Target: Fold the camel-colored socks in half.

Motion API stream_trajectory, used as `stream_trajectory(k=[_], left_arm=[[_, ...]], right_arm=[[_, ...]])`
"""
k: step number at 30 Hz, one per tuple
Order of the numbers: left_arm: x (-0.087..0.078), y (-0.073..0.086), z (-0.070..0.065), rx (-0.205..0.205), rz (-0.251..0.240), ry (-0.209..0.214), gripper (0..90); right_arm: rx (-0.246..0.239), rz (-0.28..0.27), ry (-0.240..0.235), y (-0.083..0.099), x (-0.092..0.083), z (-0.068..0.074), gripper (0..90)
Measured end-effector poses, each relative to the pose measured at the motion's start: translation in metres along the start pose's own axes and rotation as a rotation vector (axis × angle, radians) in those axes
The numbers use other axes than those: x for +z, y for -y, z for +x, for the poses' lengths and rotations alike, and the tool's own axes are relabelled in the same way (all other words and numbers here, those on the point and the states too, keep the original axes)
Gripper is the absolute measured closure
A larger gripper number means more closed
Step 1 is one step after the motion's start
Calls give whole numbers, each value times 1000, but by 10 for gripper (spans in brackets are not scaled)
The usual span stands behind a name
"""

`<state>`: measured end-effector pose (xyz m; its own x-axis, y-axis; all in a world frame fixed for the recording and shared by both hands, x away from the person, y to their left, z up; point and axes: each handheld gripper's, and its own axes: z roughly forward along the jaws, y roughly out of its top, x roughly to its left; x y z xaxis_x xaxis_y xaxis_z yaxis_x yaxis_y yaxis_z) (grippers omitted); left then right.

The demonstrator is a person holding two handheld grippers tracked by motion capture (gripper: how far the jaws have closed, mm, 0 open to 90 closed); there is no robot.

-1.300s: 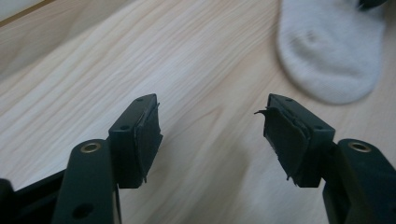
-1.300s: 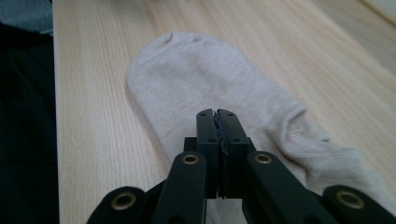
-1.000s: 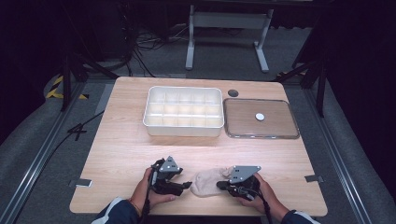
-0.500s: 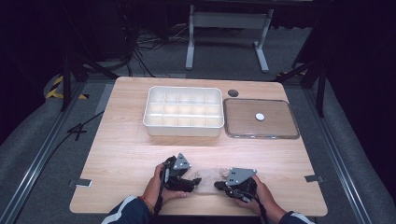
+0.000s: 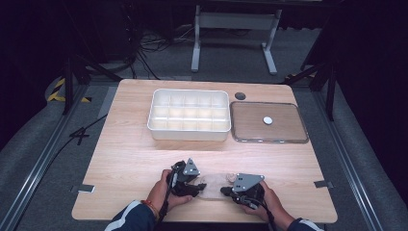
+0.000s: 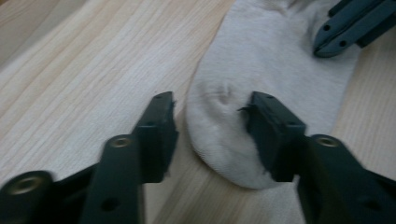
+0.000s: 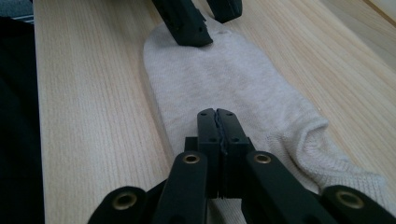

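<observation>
Left gripper (image 6: 212,123) closing astride sock (image 5: 215,184) toe; sock crosswise; right gripper (image 7: 217,114) clenched.

A light wooden table (image 5: 130,159) with rounded corners carries everything. Toward its far edge, near the middle, sits a white compartment tray (image 5: 188,115), divided into rows of small cells. Just beside it, toward the far right corner, lies a clear flat lid (image 5: 268,122) with a small white round piece (image 5: 268,120) at its middle. A dark round disc (image 5: 240,96) lies near the far edge between the two. A pale beige sock (image 7: 233,84) lies flat close to the near edge, about midway along it.
</observation>
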<state>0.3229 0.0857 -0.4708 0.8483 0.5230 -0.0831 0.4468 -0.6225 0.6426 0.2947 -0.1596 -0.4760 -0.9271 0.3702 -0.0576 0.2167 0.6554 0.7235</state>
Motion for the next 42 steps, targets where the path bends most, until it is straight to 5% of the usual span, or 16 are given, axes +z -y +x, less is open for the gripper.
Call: stream_trajectory(k=[4, 13, 20, 25, 42], left_arm=[[1, 2, 2, -31, -27, 45, 732], [1, 3, 2, -30, -35, 41, 810], [-2, 2, 1, -12, -53, 34, 836], [-4, 2, 1, -21, -77, 55, 843], [-15, -6, -2, -6, -191, 90, 846]], right_arm=[[-2, 2, 8, 0, 1, 0, 899], [14, 10, 0, -3, 2, -2, 898], [43, -35, 37, -11, -5, -6, 895], [39, 16, 43, -13, 5, -8, 896], [41, 31, 44, -19, 17, -11, 898]])
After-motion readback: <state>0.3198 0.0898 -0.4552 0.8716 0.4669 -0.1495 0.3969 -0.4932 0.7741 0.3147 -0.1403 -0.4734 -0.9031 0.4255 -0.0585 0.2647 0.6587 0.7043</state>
